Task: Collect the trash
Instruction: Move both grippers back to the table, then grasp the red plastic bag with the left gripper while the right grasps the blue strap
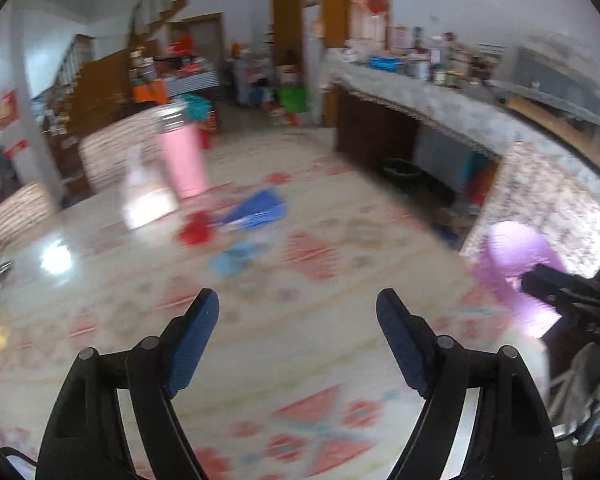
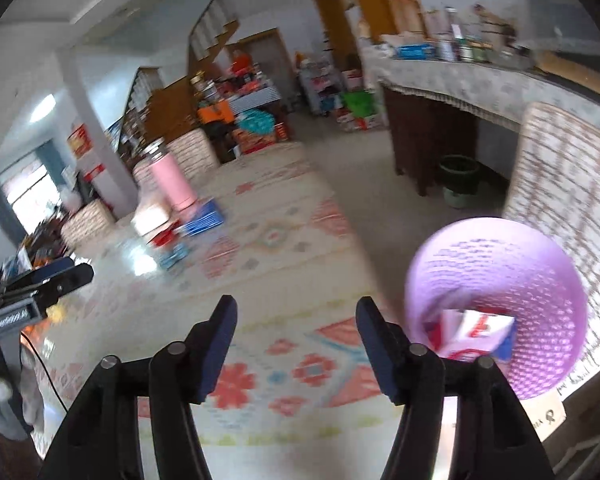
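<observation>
The right wrist view looks down into the lilac perforated plastic basket (image 2: 496, 308) at the right edge of the worktop (image 2: 284, 360), and only there can I see what lies inside: a white carton with red and blue print (image 2: 476, 334), tilted against the basket's inner wall. The left wrist view catches the same basket (image 1: 516, 264) only as a pale purple smear, partly behind the dark body of the right tool (image 1: 556, 286), so its contents are hidden from that side.

The left tool (image 1: 298, 340) stands with its blue-padded jaws wide apart and nothing between them. The right tool (image 2: 296, 344) is likewise spread, jaws clear of any object, the basket just beside its right finger. In the right view the left tool (image 2: 56, 276) pokes in at the left edge, too cut off to judge there.

Farther along the glossy worktop, covered in a cream cloth with red and blue floral patterning, stand a tall pink cylindrical tumbler with a clear lid (image 1: 182, 156), a flat blue ribbed plastic piece (image 1: 256, 210), a crumpled red scrap (image 1: 196, 230) and a pale blue scrap (image 1: 232, 260). Motion blur softens all of them, so I cannot tell what the scraps are made of. Glare washes out a patch beside the tumbler.
</observation>
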Demonstrator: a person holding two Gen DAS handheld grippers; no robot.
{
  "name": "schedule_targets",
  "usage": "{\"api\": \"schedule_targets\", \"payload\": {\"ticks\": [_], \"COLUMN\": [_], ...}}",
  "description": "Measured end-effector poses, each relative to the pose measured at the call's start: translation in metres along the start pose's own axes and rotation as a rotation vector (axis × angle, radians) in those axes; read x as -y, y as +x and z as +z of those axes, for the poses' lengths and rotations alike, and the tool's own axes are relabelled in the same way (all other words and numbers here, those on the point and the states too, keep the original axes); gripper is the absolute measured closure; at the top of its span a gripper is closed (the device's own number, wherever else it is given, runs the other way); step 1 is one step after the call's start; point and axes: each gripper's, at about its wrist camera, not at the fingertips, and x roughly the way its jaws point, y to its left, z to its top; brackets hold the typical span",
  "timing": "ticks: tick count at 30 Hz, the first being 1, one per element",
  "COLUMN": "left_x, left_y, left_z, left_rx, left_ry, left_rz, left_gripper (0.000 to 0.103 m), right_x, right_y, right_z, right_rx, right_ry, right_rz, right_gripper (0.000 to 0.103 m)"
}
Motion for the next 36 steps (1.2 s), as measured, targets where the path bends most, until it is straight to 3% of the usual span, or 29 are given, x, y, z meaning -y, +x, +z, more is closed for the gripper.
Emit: {"api": "schedule_targets", "payload": {"ticks": [6, 10, 19, 27, 36], "left_x": [-0.086, -0.126, -0.158, -0.187, -0.207], "left_y": [0.010, 0.041, 0.108, 0.147, 0.190], "left_z": [-0.004, 0.000, 0.019, 0.036, 0.054], "left_rx": [-0.044, -0.102, -0.136, -0.147, -0.164], "left_ry": [-0.056, -0.104, -0.183, -0.247, -0.316], "left_rz": [0.121, 0.103, 0.086, 0.089, 0.049], "left_gripper": [0.023, 0.022, 0.022, 0.022, 0.022], "right_x": [-0.058, -0.084, -0.132, -0.169, -0.199], "right_y": [0.039, 0.077, 0.187, 0.265, 0.296], "right_z": [-0.002, 0.002, 0.020, 0.044, 0.049], "right_rx": [-0.075, -0.140, -0.294, -0.325, -0.277], "right_ry": [-0.067, -0.066, 0.013, 0.019, -0.023], "right_rz": [0.052, 0.091, 0.175, 0.123, 0.020], "right_gripper": [0.032, 0.032, 0.032, 0.032, 0.033]}}
